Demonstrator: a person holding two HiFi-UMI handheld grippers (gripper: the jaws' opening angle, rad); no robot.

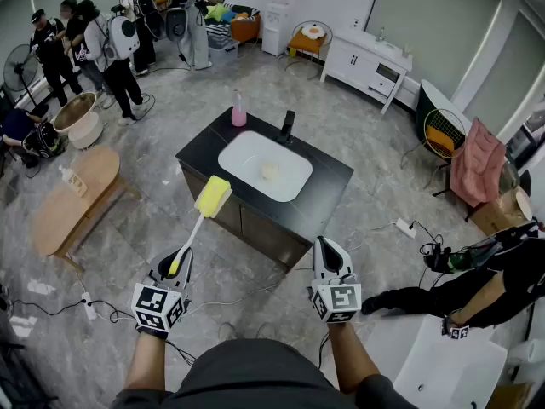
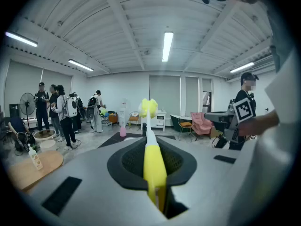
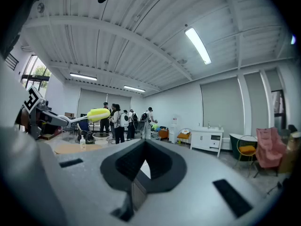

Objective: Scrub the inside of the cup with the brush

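My left gripper [image 1: 176, 265] is shut on the yellow handle of a long brush [image 1: 197, 226]. The brush's white shaft points forward and its yellow sponge head [image 1: 213, 196] hangs over the front edge of a black sink counter [image 1: 319, 196]. In the left gripper view the handle [image 2: 153, 166] runs straight out between the jaws to the head [image 2: 149, 107]. My right gripper [image 1: 327, 245] is shut and holds nothing, a little before the counter. A small pale object [image 1: 270, 170] lies in the white basin [image 1: 247, 156]; it is too small to tell what it is.
A pink bottle [image 1: 239, 109] and a black faucet [image 1: 288, 126] stand at the counter's back. A wooden oval table [image 1: 72, 198] is at the left, with several people [image 1: 115, 54] behind it. Cables and a power strip [image 1: 404, 227] lie on the floor; a person [image 1: 477, 284] crouches at the right.
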